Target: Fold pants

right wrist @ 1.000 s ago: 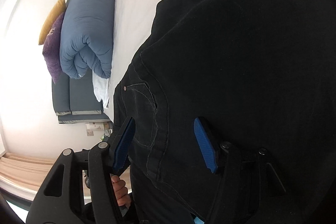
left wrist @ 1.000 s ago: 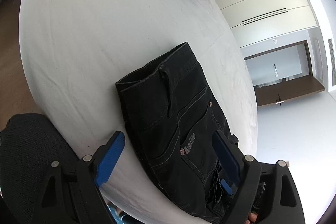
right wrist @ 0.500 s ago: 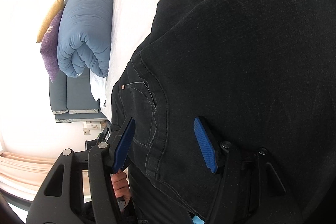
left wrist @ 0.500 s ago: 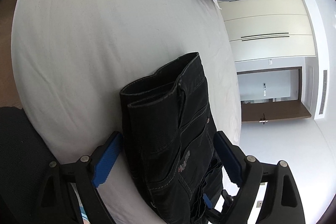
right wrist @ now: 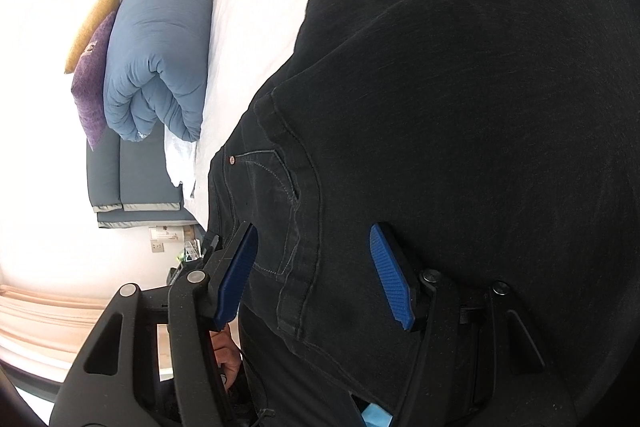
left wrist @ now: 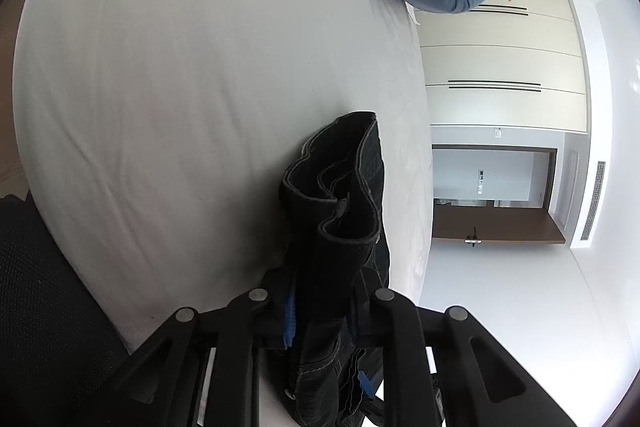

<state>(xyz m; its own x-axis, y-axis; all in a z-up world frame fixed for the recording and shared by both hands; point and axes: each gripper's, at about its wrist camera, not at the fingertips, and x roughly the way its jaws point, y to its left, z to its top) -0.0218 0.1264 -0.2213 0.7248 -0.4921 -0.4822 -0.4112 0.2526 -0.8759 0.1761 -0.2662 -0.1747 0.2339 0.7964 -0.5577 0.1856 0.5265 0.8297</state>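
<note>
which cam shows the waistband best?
Left wrist: the bunched waistband stands up in plain view, pinched in the closing left tool. Right wrist shows only flat black denim and a pocket seam; no waistband edge is clear there.

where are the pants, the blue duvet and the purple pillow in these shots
pants [left wrist: 344,187], left wrist view, bunched waistband beyond the pinching fingers
blue duvet [right wrist: 156,39], right wrist view, middle of the rolled bundle
purple pillow [right wrist: 90,75], right wrist view, centre of its face, beside the duvet
</note>
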